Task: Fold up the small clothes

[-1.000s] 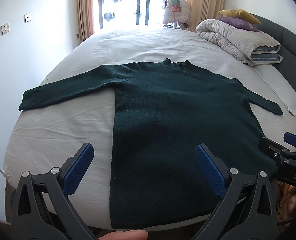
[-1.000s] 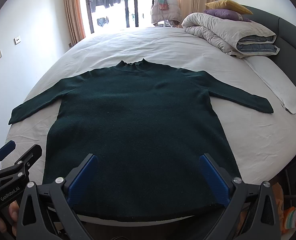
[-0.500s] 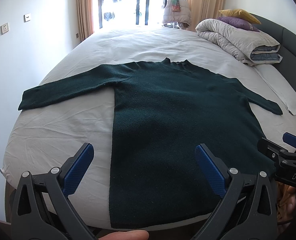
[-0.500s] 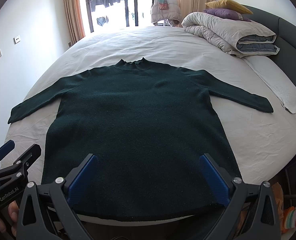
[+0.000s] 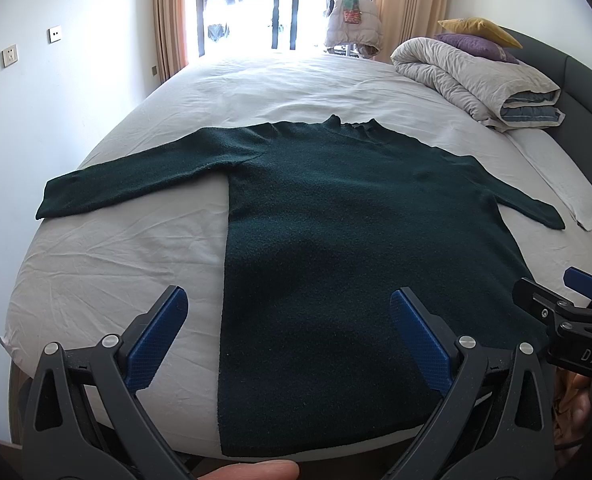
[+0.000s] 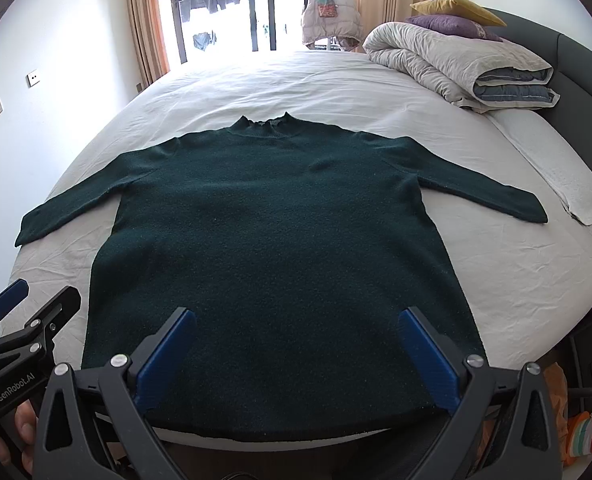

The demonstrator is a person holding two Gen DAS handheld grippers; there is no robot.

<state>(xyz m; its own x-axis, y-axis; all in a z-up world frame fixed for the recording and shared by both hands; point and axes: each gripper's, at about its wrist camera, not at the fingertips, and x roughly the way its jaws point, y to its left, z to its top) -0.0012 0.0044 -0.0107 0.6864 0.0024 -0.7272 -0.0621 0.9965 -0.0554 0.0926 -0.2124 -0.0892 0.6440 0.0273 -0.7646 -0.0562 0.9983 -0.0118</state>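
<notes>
Right wrist view: dark green sweater (image 6: 272,240) lies flat on the bed (image 6: 515,280), sleeves spread, no fold made yet. Right gripper (image 6: 296,356) and left gripper (image 5: 288,336) both hover wide open, empty, above the sweater's hem, so all folding remains.

Open bed all round the sweater, clutter only at the far right.

The dark green sweater (image 6: 272,248) lies flat on the white sheet (image 6: 515,280), with bare sheet beside both sleeves and beyond the collar. A rolled duvet (image 6: 455,64) and stacked pillows (image 6: 451,14) crowd the headboard (image 6: 583,76) side; a folded white towel (image 6: 571,184) lies near the right cuff.
</notes>
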